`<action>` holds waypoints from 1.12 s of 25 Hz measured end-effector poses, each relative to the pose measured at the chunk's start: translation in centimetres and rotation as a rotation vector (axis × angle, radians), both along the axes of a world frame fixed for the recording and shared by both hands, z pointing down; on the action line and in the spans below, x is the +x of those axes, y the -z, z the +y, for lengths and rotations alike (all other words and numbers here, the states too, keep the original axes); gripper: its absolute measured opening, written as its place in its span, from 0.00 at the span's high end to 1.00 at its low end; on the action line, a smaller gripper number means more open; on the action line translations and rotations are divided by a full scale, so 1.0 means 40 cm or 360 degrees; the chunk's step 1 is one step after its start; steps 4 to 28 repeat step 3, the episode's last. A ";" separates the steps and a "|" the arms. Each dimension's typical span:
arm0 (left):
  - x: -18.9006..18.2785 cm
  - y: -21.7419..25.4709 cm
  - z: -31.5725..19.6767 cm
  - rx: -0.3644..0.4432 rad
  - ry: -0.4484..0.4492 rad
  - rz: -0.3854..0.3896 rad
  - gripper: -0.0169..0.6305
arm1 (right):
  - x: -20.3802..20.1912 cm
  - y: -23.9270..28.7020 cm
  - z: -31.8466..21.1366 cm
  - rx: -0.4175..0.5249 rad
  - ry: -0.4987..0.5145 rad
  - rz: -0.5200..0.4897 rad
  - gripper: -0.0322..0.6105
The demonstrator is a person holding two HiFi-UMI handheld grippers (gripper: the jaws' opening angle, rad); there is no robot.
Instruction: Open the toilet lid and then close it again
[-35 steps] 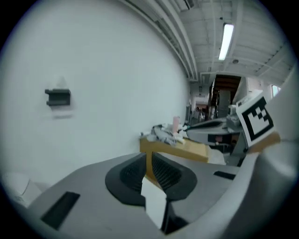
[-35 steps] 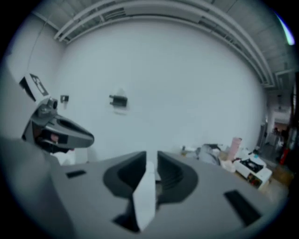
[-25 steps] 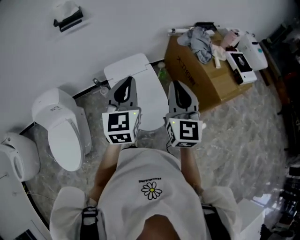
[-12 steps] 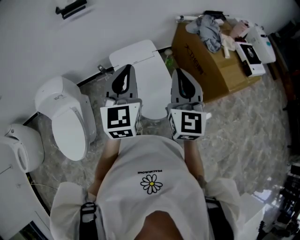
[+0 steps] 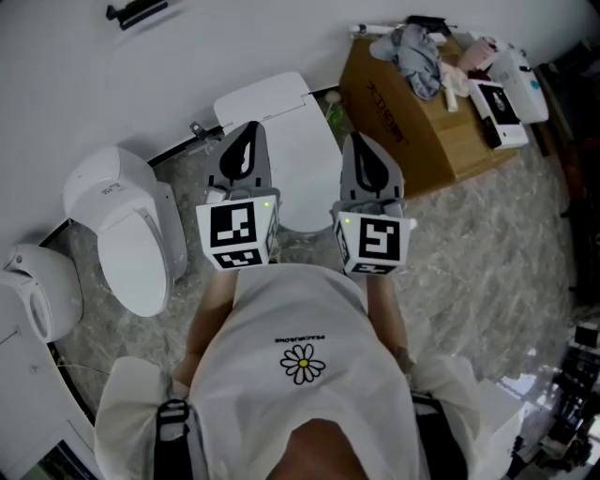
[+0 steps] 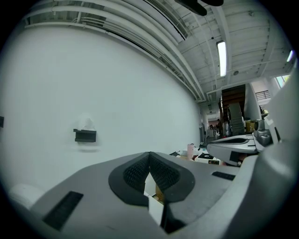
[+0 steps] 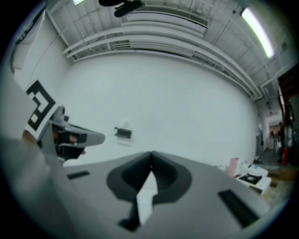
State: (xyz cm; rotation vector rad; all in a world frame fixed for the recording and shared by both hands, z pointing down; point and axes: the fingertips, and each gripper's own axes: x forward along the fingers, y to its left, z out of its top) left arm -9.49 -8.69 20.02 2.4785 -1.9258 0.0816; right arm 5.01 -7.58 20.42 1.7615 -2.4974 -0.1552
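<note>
A white toilet (image 5: 281, 122) stands against the wall with its lid (image 5: 305, 183) down flat. I hold both grippers level and side by side above it, pointing at the wall. My left gripper (image 5: 246, 133) hangs over the lid's left edge and my right gripper (image 5: 362, 142) over its right edge. Both are shut with nothing between the jaws, as the left gripper (image 6: 149, 155) and right gripper (image 7: 152, 155) show in their own views. Neither touches the lid. Most of the bowl is hidden under the grippers and the person's arms.
A second white toilet (image 5: 127, 234) stands to the left, with another white fixture (image 5: 33, 300) beyond it. A cardboard box (image 5: 412, 131) with cloth and small items on top is at the right. A black holder (image 5: 136, 11) hangs on the wall. The floor is marbled.
The head view has shifted, so the toilet sits a little higher in the picture. Both grippers remain side by side above the lid, still shut.
</note>
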 end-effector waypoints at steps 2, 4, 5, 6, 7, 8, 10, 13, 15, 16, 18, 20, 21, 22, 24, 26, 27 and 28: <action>-0.001 -0.002 -0.001 -0.0005 -0.0007 0.0001 0.94 | -0.011 0.002 -0.001 0.0005 0.0002 0.0022 0.90; -0.002 -0.003 -0.001 -0.0007 -0.0010 0.0001 0.94 | -0.017 0.003 -0.001 0.0008 0.0004 0.0031 0.90; -0.002 -0.003 -0.001 -0.0007 -0.0010 0.0001 0.94 | -0.017 0.003 -0.001 0.0008 0.0004 0.0031 0.90; -0.002 -0.003 -0.001 -0.0007 -0.0010 0.0001 0.94 | -0.017 0.003 -0.001 0.0008 0.0004 0.0031 0.90; -0.002 -0.003 -0.001 -0.0007 -0.0010 0.0001 0.94 | -0.017 0.003 -0.001 0.0008 0.0004 0.0031 0.90; -0.002 -0.003 -0.001 -0.0007 -0.0010 0.0001 0.94 | -0.017 0.003 -0.001 0.0008 0.0004 0.0031 0.90; -0.002 -0.003 -0.001 -0.0007 -0.0010 0.0001 0.94 | -0.017 0.003 -0.001 0.0008 0.0004 0.0031 0.90; -0.002 -0.003 -0.001 -0.0007 -0.0010 0.0001 0.94 | -0.017 0.003 -0.001 0.0008 0.0004 0.0031 0.90; -0.002 -0.003 -0.001 -0.0007 -0.0010 0.0001 0.94 | -0.017 0.003 -0.001 0.0008 0.0004 0.0031 0.90; -0.002 -0.003 -0.001 -0.0007 -0.0010 0.0001 0.94 | -0.017 0.003 -0.001 0.0008 0.0004 0.0031 0.90; -0.002 -0.003 -0.001 -0.0007 -0.0010 0.0001 0.94 | -0.017 0.003 -0.001 0.0008 0.0004 0.0031 0.90; -0.002 -0.003 -0.001 -0.0007 -0.0010 0.0001 0.94 | -0.017 0.003 -0.001 0.0008 0.0004 0.0031 0.90; -0.002 -0.003 -0.001 -0.0007 -0.0010 0.0001 0.94 | -0.017 0.003 -0.001 0.0008 0.0004 0.0031 0.90; -0.002 -0.003 -0.001 -0.0007 -0.0010 0.0001 0.94 | -0.017 0.003 -0.001 0.0008 0.0004 0.0031 0.90; -0.002 -0.003 -0.001 -0.0007 -0.0010 0.0001 0.94 | -0.017 0.003 -0.001 0.0008 0.0004 0.0031 0.90; -0.002 -0.003 -0.001 -0.0007 -0.0010 0.0001 0.94 | -0.017 0.003 -0.001 0.0008 0.0004 0.0031 0.90; -0.002 -0.003 -0.001 -0.0007 -0.0010 0.0001 0.94 | -0.017 0.003 -0.001 0.0008 0.0004 0.0031 0.90; -0.002 -0.003 -0.001 -0.0007 -0.0010 0.0001 0.94 | -0.017 0.003 -0.001 0.0008 0.0004 0.0031 0.90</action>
